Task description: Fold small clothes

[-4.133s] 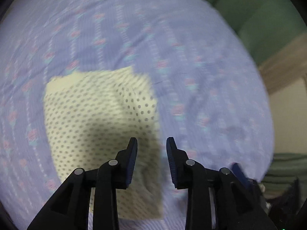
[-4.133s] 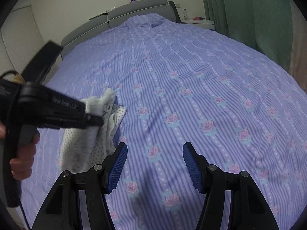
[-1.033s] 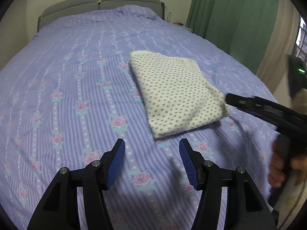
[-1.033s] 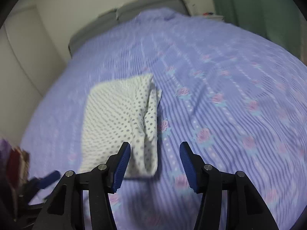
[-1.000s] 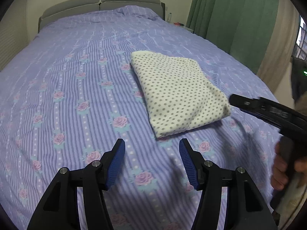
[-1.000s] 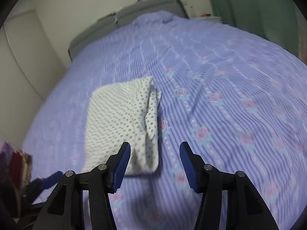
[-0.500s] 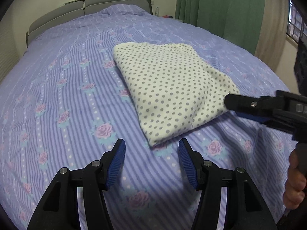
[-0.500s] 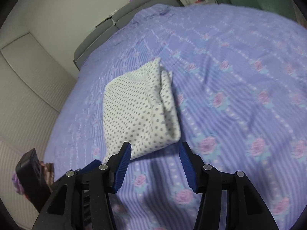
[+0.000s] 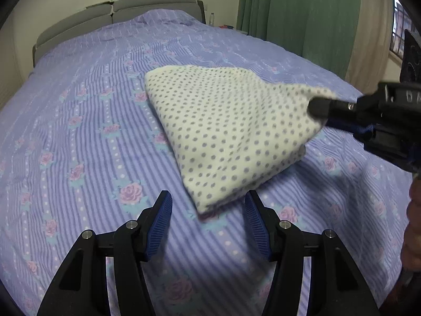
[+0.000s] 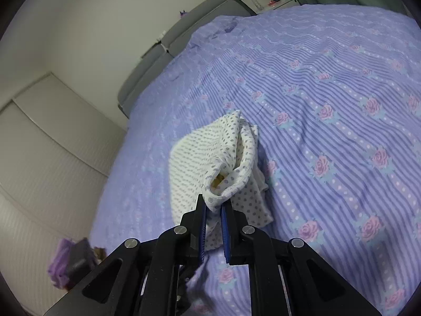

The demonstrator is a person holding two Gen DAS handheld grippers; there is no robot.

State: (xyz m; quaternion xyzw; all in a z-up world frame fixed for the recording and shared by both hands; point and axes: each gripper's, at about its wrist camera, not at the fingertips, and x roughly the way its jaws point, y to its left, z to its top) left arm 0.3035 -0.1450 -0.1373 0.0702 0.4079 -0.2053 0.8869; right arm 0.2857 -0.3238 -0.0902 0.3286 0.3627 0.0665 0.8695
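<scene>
A cream garment with grey dots [image 9: 226, 126] lies folded on the purple flowered bedspread [image 9: 86, 121]. My left gripper [image 9: 208, 226] is open and empty, its blue pads just short of the garment's near corner. My right gripper [image 10: 213, 208] is shut on the garment's right corner [image 10: 218, 194] and lifts that corner off the bed. It also shows in the left wrist view [image 9: 323, 108] coming in from the right, pinching the raised corner. The rest of the garment [image 10: 194, 163] lies on the bed.
The grey headboard [image 9: 118, 13] stands at the far end. Green curtains [image 9: 297, 18] hang along the right side. A white panelled wall [image 10: 39, 158] lies left of the bed. A small purple object [image 10: 71, 266] sits low at the left.
My right gripper has closed on the garment's right corner and raised it. My left gripper has moved closer to the garment's near corner and stays open.
</scene>
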